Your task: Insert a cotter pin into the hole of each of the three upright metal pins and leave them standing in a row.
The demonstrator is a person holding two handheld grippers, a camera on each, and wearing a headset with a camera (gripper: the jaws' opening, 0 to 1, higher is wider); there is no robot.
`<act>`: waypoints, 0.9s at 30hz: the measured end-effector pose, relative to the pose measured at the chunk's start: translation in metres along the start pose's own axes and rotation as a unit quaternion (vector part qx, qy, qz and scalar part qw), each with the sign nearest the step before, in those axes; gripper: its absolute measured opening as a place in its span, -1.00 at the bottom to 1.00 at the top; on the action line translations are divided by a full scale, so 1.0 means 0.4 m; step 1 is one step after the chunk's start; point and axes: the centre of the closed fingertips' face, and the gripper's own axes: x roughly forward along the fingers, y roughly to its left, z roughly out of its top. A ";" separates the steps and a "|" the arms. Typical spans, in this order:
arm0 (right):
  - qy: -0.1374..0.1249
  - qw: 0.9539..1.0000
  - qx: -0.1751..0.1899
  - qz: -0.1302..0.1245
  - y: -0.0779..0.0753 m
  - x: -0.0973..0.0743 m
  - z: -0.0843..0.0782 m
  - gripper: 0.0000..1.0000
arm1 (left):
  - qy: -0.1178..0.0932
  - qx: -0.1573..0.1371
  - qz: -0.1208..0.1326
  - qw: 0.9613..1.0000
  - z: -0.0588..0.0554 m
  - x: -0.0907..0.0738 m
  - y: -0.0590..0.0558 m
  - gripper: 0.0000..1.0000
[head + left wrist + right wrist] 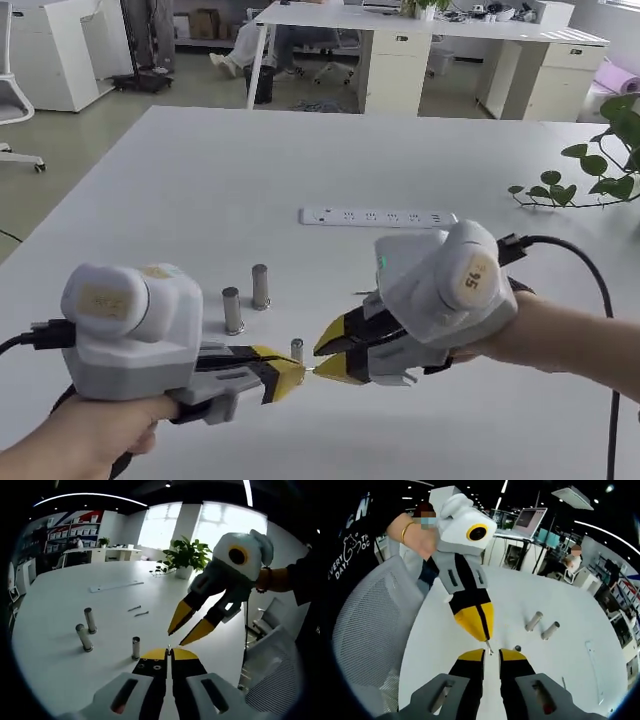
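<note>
Wide white tabletop (200,180), power strip (380,217) lying across its middle, and both grippers meet low near the near edge. The left gripper (292,370) is clamped tight on a cotter pin (168,648), whose long axis pokes straight out of the tips. The right gripper (315,362) faces it tip to tip, jaws partly spread, just apart. The nearest metal pin (297,350) stands upright just behind those tips, left gripper closer, way clear. Two more metal pins (232,310) stand farther in, and spare cotter pins (134,608) lie beyond them.
</note>
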 end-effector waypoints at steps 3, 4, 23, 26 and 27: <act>-0.016 0.999 0.034 0.008 -0.001 -0.009 0.002 -0.86 | 0.001 -0.001 -0.006 1.000 -0.003 -0.003 -0.001 -1.00; -0.023 0.998 0.053 0.013 -0.002 -0.013 0.002 -0.85 | 0.000 0.005 -0.009 1.000 -0.001 -0.004 -0.003 -1.00; -0.080 0.967 0.211 0.122 0.051 -0.039 -0.028 -0.81 | 0.023 0.105 -0.085 0.991 -0.026 -0.019 -0.070 -1.00; -0.081 0.963 0.217 0.138 0.067 -0.041 -0.032 -0.80 | 0.018 0.114 -0.094 0.989 -0.025 -0.021 -0.078 -1.00; -0.081 0.962 0.218 0.144 0.072 -0.041 -0.032 -0.80 | 0.016 0.116 -0.097 0.988 -0.024 -0.021 -0.080 -1.00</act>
